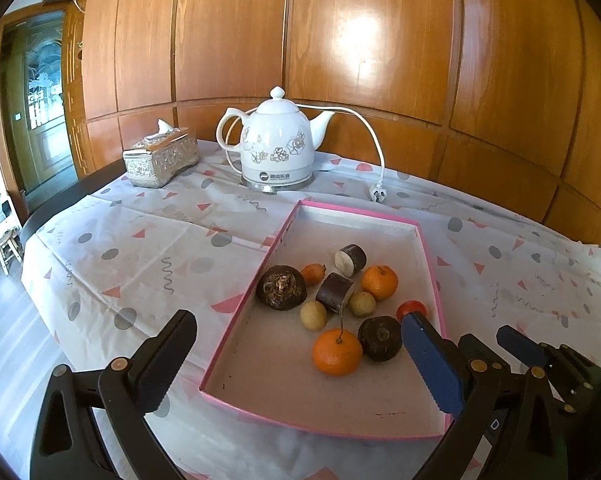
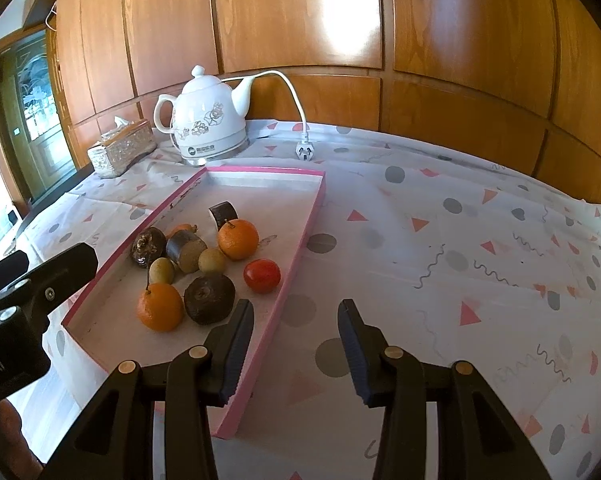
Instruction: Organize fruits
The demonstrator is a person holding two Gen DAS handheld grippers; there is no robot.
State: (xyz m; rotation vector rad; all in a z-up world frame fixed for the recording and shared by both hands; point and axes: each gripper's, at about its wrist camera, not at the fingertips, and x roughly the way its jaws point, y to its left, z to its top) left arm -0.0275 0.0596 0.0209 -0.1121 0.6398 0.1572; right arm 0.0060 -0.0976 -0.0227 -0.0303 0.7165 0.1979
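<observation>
On the far left of the tabletop (image 1: 148, 248) sits a silvery tissue box (image 1: 161, 157), and just right of it a white kettle (image 1: 275, 142) with its cord and plug (image 1: 377, 193) lying loose on the patterned cloth.

The left claw (image 1: 300, 364) hangs released over the near end of a shallow pink-rimmed tray (image 1: 256, 280), one finger outside the tray's left rim, the other above its right rim, nothing between them.

All the fruit lies inside the tray: a stemmed orange (image 1: 337, 351) nearest, a dark round fruit (image 1: 379, 338) touching its right side, two small yellowish fruits (image 1: 313, 315), two dark cut pieces (image 1: 334, 293), another orange (image 1: 379, 282) farther back, and a red tomato (image 2: 261, 275) by the right rim.

The right claw (image 2: 296, 350) is also released and empty, straddling the tray's right rim near its near corner.
</observation>
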